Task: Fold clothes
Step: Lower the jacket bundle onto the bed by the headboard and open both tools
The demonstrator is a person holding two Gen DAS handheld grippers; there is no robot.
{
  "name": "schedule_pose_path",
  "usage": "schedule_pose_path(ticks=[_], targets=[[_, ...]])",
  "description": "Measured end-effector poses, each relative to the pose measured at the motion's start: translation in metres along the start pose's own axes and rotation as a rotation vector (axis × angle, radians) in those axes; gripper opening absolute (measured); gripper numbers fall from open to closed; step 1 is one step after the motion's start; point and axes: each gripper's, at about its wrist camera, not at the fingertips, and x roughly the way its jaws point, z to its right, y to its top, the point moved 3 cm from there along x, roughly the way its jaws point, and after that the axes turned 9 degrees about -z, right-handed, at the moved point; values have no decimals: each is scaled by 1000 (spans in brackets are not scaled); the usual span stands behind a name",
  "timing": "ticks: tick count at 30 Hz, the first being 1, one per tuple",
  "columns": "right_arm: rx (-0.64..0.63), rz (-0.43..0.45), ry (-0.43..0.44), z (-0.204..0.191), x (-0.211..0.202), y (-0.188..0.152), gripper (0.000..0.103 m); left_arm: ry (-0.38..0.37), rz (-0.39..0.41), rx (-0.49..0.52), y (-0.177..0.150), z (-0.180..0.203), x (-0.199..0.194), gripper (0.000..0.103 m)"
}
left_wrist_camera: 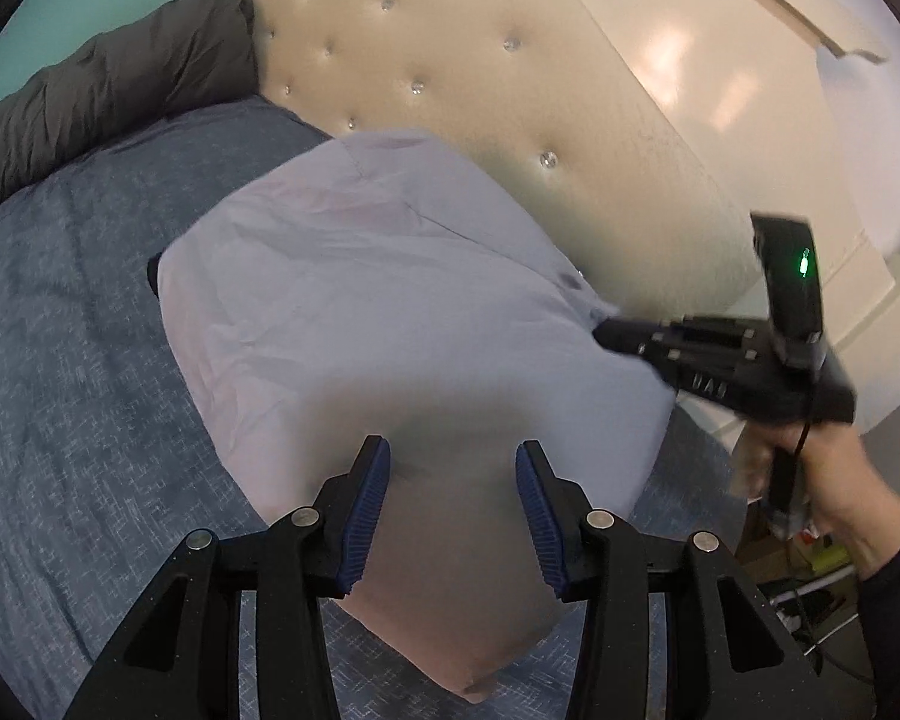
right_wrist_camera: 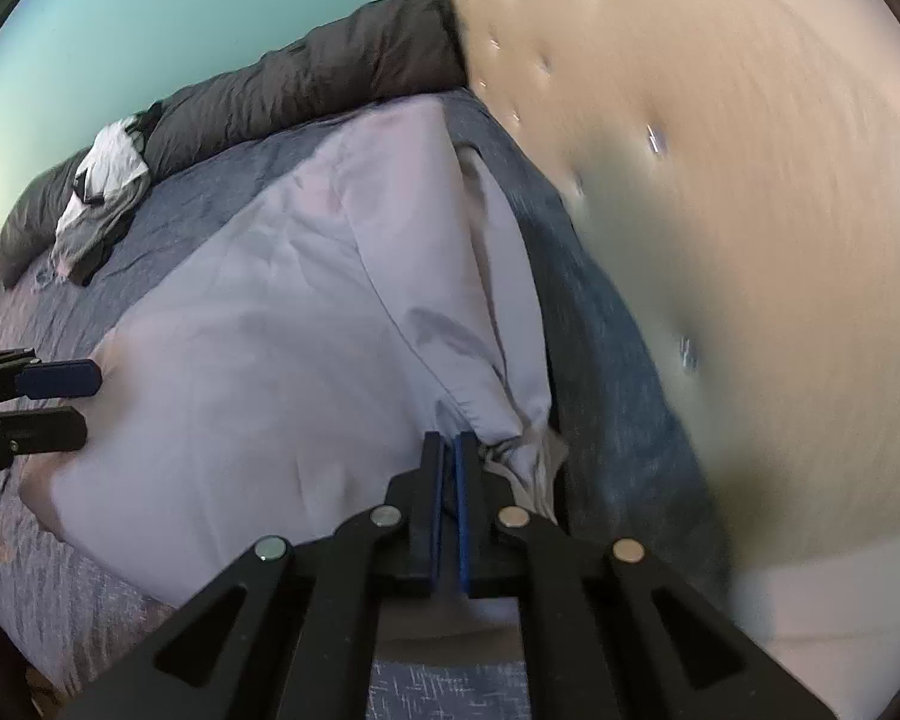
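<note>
Bed: blue cover [left_wrist_camera: 60, 360], tufted headboard [left_wrist_camera: 450, 72] behind.
Garment: I see the lilac cloth [left_wrist_camera: 360, 312] spread on the bed.
Left tongs [left_wrist_camera: 453, 516]: parted above its near edge.
Right tongs [right_wrist_camera: 449, 498]: pinched on its bunched corner beside the headboard.

Both wrist views look down closely along their claws at the pale lilac cloth garment [left_wrist_camera: 354, 300] [right_wrist_camera: 282, 348] on the blue bed [left_wrist_camera: 78, 330], sharing the tufted cream headboard [left_wrist_camera: 450, 72] [right_wrist_camera: 720, 180].

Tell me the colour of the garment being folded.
Pale lavender garment, plain, no pattern; clearest in the right wrist view.
</note>
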Motion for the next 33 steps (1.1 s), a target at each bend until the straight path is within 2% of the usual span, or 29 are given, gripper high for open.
schedule_pose_path(ticks=[5,10,15,21,26,31,33], targets=[[37,49,10,11,6,-16,0,-3,-12,18,-7,3,17,46],[56,51,6,11,9,-21,0,21,-24,32,-13,7,24,46],[50,28,-10,4,0,-9,0,46,-29,37,-18,9,25,46],[11,116,19,-15,-43,17,0,62,-29,22,-14,6,13,43],[-25,32,-42,-18,-31,15,0,68,-15,11,-15,8,4,43],[29,46,-20,-9,-30,13,0,88,25,-13,-17,-2,-19,43],[31,51,-18,-11,-32,15,0,91,6,-13,-19,-6,-14,43]])
